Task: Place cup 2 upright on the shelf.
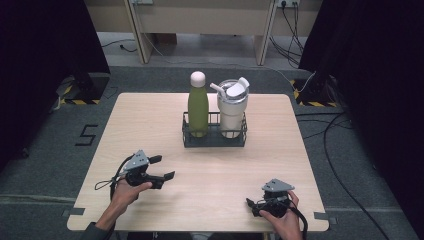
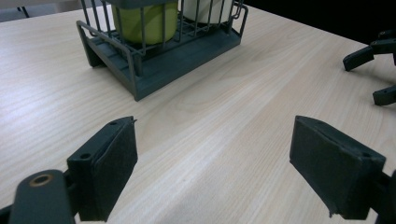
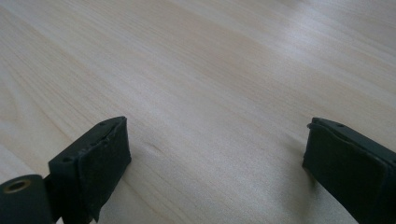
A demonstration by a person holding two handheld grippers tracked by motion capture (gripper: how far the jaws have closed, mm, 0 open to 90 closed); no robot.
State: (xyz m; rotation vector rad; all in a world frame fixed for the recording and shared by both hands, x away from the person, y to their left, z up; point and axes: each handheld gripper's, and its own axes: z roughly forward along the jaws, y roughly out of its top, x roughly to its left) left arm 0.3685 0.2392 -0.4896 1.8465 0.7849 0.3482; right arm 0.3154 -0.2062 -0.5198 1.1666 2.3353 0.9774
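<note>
- Green bottle stands upright in the left half of the dark wire caddy, with the white tumbler upright just beside it in the right half; I see the caddy sitting toward the far middle of the wooden table.
- From the left gripper view I get the caddy ahead and a little to the left, the bottle's green base behind its bars, well apart from my jaws.
- My left gripper rests low at the near left of the table, jaws spread wide with only bare wood between them, pointing toward the table's middle.
- My right gripper sits at the near right edge, jaws likewise wide apart and holding nothing; its own view looks across plain table grain.
- Both grippers are well apart from each other, and the right gripper's jaw tips show at the far right of the left gripper view.
</note>
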